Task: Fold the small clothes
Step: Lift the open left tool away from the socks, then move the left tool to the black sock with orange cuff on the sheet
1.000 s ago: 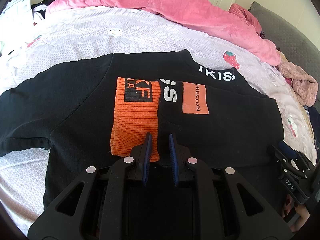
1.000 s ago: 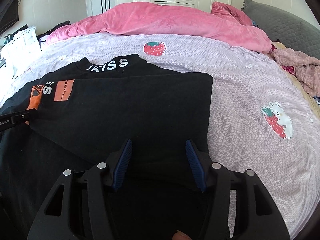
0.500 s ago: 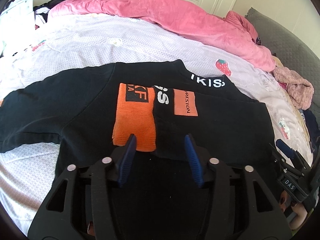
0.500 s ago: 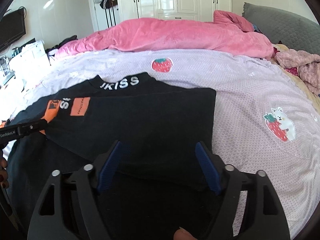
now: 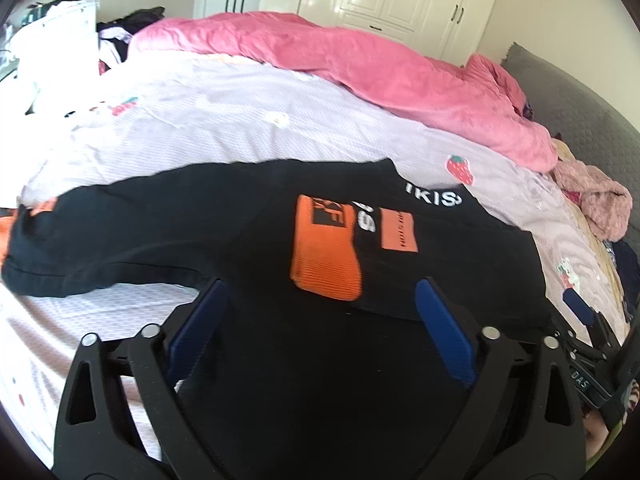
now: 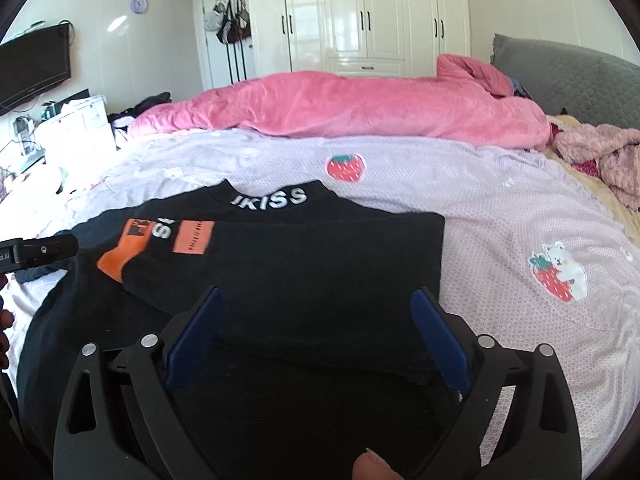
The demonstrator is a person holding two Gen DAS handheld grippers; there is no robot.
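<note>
A black sweatshirt point(image 5: 248, 232) with white collar lettering lies flat on the bed, its right side folded over the chest so the orange cuff point(image 5: 326, 256) rests in the middle. My left gripper point(image 5: 320, 288) hovers above its lower part, jaws opening wide, nothing between the blue pads. In the right wrist view the same sweatshirt point(image 6: 304, 256) shows the folded panel, with my right gripper point(image 6: 316, 294) above its near edge, jaws opening, holding nothing. The left sleeve point(image 5: 60, 256) still lies spread out to the left.
The bed has a lilac sheet point(image 6: 520, 216) with strawberry prints. A pink duvet point(image 6: 360, 108) is bunched along the far side, a pink fluffy garment point(image 6: 600, 156) at the right. White wardrobes stand behind. The other gripper's tip point(image 6: 36, 254) shows at left.
Both grippers opened wide, letting go of the folded sweatshirt cloth, and rose back from it. The view now takes in more of the room.
</note>
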